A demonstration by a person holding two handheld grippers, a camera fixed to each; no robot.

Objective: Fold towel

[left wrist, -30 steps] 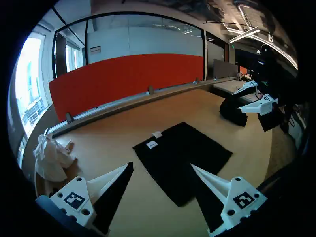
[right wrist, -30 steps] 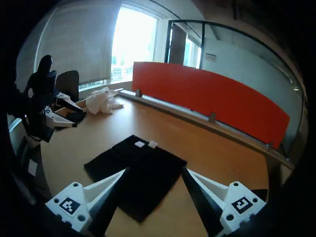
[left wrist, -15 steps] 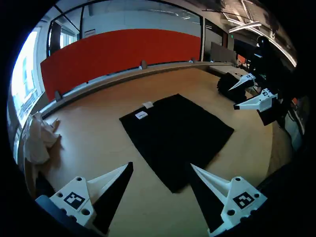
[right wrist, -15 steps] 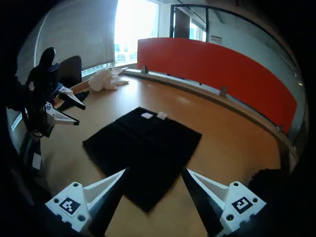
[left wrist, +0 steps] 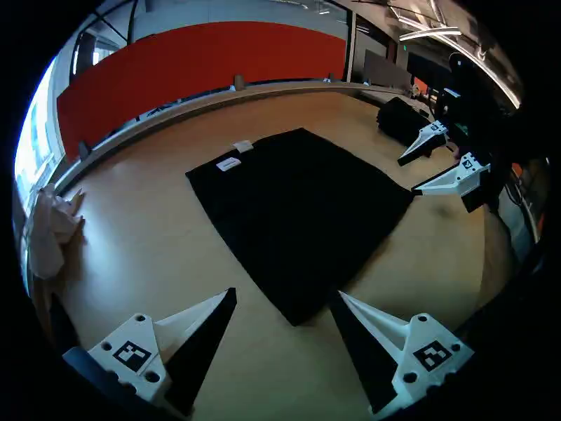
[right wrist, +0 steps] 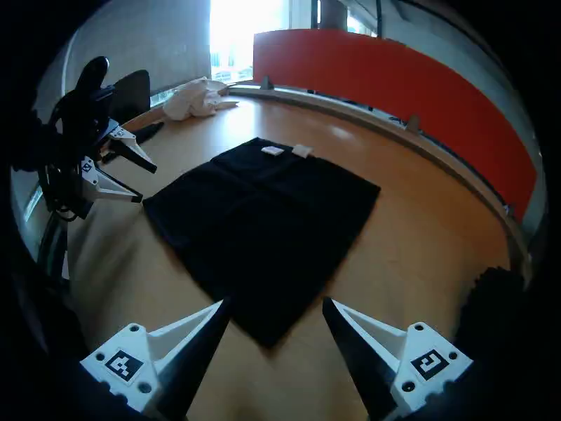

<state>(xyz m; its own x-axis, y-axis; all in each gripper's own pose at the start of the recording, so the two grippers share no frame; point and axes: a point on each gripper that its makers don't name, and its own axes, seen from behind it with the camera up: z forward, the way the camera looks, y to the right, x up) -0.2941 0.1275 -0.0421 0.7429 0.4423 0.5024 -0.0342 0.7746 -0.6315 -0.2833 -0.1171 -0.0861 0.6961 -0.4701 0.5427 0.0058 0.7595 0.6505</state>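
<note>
Plainly, left gripper [left wrist: 282, 293] and right gripper [right wrist: 277, 301] hold jaws wide, empty, above flat black towel [left wrist: 301, 203].

Black towel [right wrist: 263, 224] flat on table [right wrist: 428, 231]

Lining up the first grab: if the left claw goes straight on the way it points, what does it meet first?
Most likely the black towel, flat on the table; the open left claw points down at it, near its closest corner. Depth is hard to judge.
</note>
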